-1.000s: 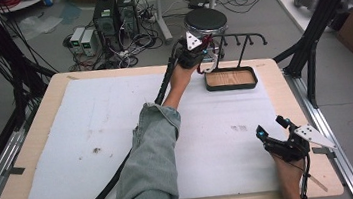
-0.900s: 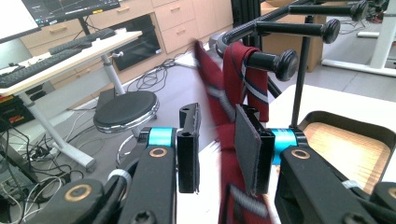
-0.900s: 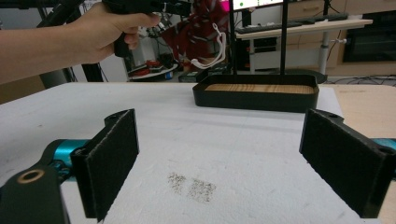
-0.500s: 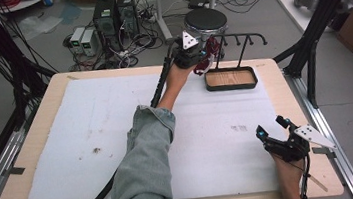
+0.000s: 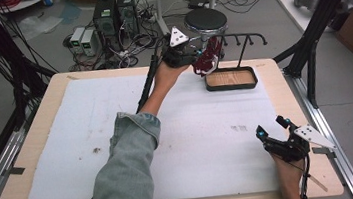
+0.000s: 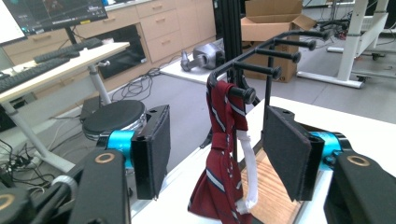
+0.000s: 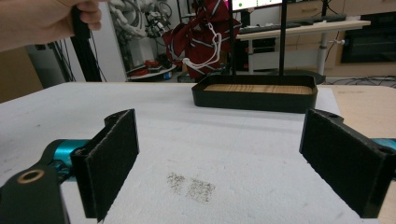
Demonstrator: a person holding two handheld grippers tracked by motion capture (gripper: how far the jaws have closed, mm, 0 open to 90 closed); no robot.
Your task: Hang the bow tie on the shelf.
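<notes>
A white foam sheet (image 5: 207,126) covers the wooden table. Nearest the person, the right gripper (image 5: 273,129) rests low on the sheet, its jaws wide apart and empty. Farther off, the left gripper (image 6: 215,154) has just been opening its jaws; the striped red tie (image 6: 222,154) hangs free between them from the first peg of the black rack (image 6: 271,51), which rises from a wood-bottomed tray (image 5: 231,79).
</notes>
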